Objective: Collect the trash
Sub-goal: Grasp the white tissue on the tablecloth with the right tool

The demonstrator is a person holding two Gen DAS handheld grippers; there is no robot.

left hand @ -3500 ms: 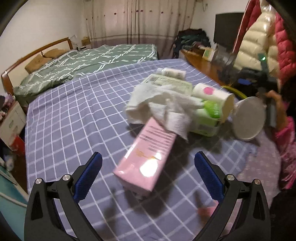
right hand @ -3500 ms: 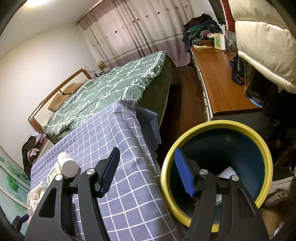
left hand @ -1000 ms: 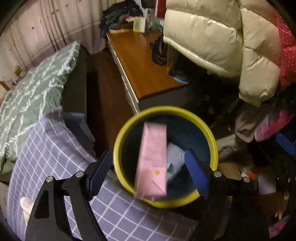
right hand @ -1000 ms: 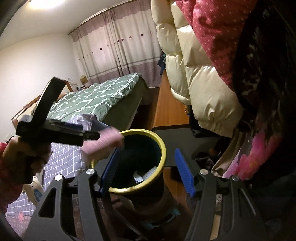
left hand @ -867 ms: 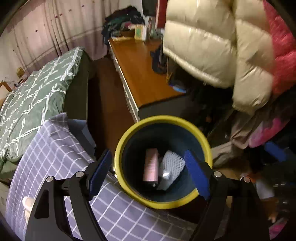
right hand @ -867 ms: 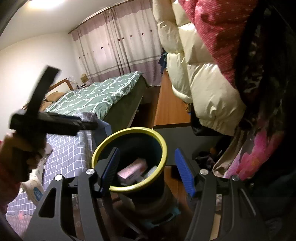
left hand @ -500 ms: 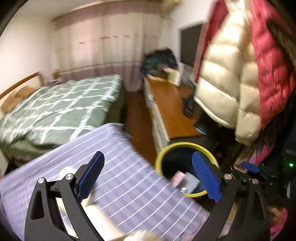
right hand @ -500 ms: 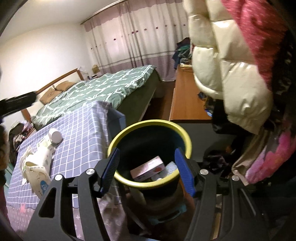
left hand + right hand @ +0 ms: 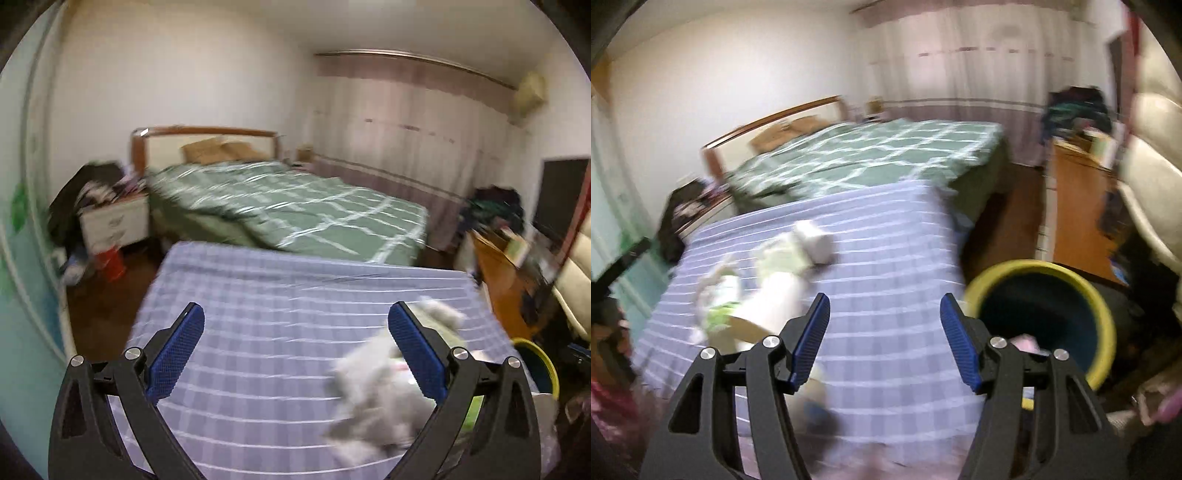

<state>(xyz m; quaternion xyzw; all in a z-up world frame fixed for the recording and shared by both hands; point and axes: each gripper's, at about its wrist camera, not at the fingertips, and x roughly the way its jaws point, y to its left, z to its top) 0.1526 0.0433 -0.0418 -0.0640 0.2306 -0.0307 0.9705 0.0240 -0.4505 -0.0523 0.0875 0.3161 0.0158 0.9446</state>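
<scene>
My left gripper (image 9: pixel 295 306) hovers over the purple checked cloth (image 9: pixel 280 280), its jaws opening wide with nothing between them. A blurred white crumpled tissue pile (image 9: pixel 373 387) lies low on the right, partly behind the right finger. The yellow-rimmed dark bin (image 9: pixel 537 356) peeks in at the far right. My right gripper (image 9: pixel 884 295) is open and empty above the cloth's near edge. Its view shows the bin (image 9: pixel 1102 310) right of the fingers with a pink box (image 9: pixel 1027 341) inside. A white roll (image 9: pixel 816 242), a white tube (image 9: pixel 779 295) and green-white packets (image 9: pixel 722 299) lie on the left.
A bed with a green checked quilt (image 9: pixel 295 210) stands beyond the cloth. A wooden desk (image 9: pixel 1075 206) runs along the right wall with puffy jackets (image 9: pixel 1152 155) hanging beside it. A white nightstand (image 9: pixel 114 221) and clutter sit at the left.
The pink box fell from my left gripper into the bin. That gripper then swung away from the bin to over the checked cloth, jaws wider. The right view turned left, bin now at its right.
</scene>
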